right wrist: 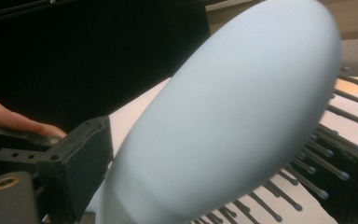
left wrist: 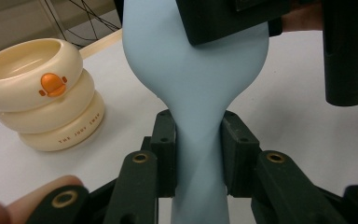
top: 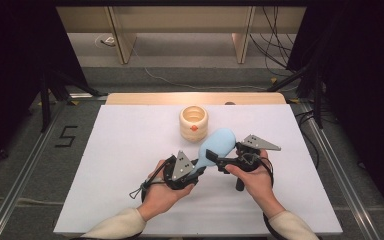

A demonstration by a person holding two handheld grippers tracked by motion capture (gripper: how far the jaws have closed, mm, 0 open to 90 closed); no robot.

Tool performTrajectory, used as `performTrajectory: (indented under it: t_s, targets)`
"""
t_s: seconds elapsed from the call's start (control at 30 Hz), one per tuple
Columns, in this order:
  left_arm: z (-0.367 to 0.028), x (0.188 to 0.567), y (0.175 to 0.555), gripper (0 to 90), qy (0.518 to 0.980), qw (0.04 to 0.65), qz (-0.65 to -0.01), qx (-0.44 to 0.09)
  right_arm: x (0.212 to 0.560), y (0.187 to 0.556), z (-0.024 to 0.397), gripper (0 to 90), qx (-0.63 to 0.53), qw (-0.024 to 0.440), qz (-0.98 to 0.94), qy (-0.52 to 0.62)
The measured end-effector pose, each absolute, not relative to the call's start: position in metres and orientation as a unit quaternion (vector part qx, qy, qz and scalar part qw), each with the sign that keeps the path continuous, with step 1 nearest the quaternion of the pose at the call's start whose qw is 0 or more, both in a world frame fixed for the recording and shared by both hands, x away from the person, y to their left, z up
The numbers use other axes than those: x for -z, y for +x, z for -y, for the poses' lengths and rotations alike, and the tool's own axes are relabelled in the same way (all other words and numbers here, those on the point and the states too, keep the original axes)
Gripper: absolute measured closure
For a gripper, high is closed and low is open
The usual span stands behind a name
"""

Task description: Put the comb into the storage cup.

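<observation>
Fingers (left wrist: 165, 154) of the left gripper (left wrist: 199, 154) are clamped on one pale-blue hairbrush (left wrist: 196, 70)'s handle; right gripper (top: 219, 161)'s are spread around its head, bristles (right wrist: 307, 172) seen beneath.

Pale blue plastic hairbrush (left wrist: 200, 88) cut off top and bottom in the left gripper view, its bristles hidden. Blurred up close in the right gripper view, covering the right tongs' (right wrist: 223, 186) far jaw. Small lettering on the cream ringed plastic cup (left wrist: 42, 93) too small to read.

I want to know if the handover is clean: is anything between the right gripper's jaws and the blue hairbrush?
Nothing visible. The left gripper is clamped on the blue hairbrush at its handle, and the right gripper straddles the head: one jaw beside the smooth back, the other on the bristle side. The cream holder stands apart, farther back.
</observation>
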State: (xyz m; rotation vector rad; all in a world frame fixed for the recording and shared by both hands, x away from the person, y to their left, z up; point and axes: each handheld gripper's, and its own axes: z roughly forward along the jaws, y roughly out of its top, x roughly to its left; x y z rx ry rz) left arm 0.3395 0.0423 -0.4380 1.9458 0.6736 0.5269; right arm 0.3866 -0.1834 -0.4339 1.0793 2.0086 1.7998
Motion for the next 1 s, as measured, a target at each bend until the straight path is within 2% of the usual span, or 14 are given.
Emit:
performTrajectory:
  t_s: [0.27, 0.57, 1.0]
  targets:
    - [-0.0418, 0.4387, 0.3393, 69.3, 0.800, 0.487, -0.277, -0.215, 0.4334, 0.3854, 0.1824, 20.2, -0.618, 0.110, -0.686, 0.367]
    - [-0.0416, 0.4398, 0.3397, 69.3, 0.798, 0.489, -0.279, -0.214, 0.4333, 0.3848, 0.1825, 25.0, -0.624, 0.104, -0.679, 0.372]
    - [-0.0410, 0.4422, 0.3404, 69.2, 0.800, 0.487, -0.281, -0.211, 0.4254, 0.3824, 0.1846, 41.1, -0.647, 0.077, -0.660, 0.375]
